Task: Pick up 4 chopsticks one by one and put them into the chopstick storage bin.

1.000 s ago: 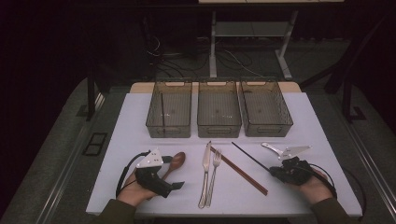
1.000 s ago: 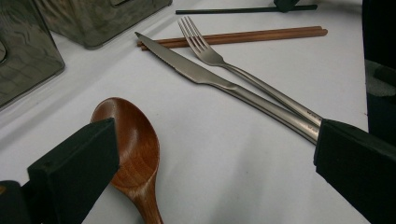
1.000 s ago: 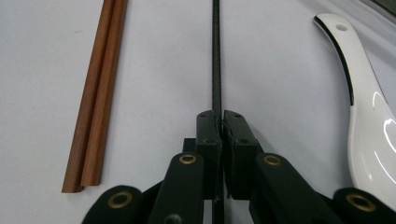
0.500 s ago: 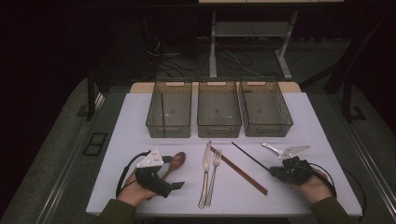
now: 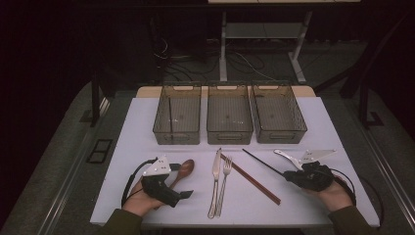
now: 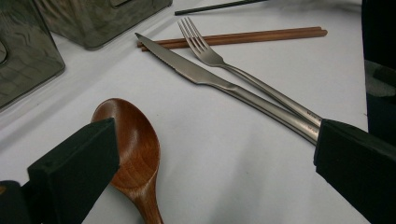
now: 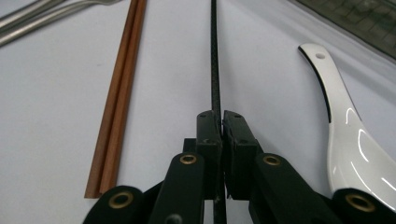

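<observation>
My right gripper (image 5: pixel 287 173) (image 7: pixel 220 116) rests low at the table's right front, shut on the near end of a thin black chopstick (image 5: pixel 262 160) (image 7: pixel 214 56) that runs away from the jaws across the white table. A white ceramic spoon (image 5: pixel 286 157) (image 7: pixel 345 121) lies just beside it. My left gripper (image 5: pixel 182 181) (image 6: pixel 215 140) stands open at the left front, with the bowl of a wooden spoon (image 5: pixel 185 169) (image 6: pixel 135 144) by its left jaw. Nothing is between its jaws.
A knife (image 5: pixel 216 171) (image 6: pixel 196 74) and a fork (image 5: pixel 225 181) (image 6: pixel 205 51) lie side by side in the middle. A pair of brown wooden chopsticks (image 5: pixel 249 178) (image 7: pixel 119 102) lies diagonally beside them. Three dark mesh bins (image 5: pixel 177 137) (image 5: pixel 229 137) (image 5: pixel 280 137) stand in a row behind.
</observation>
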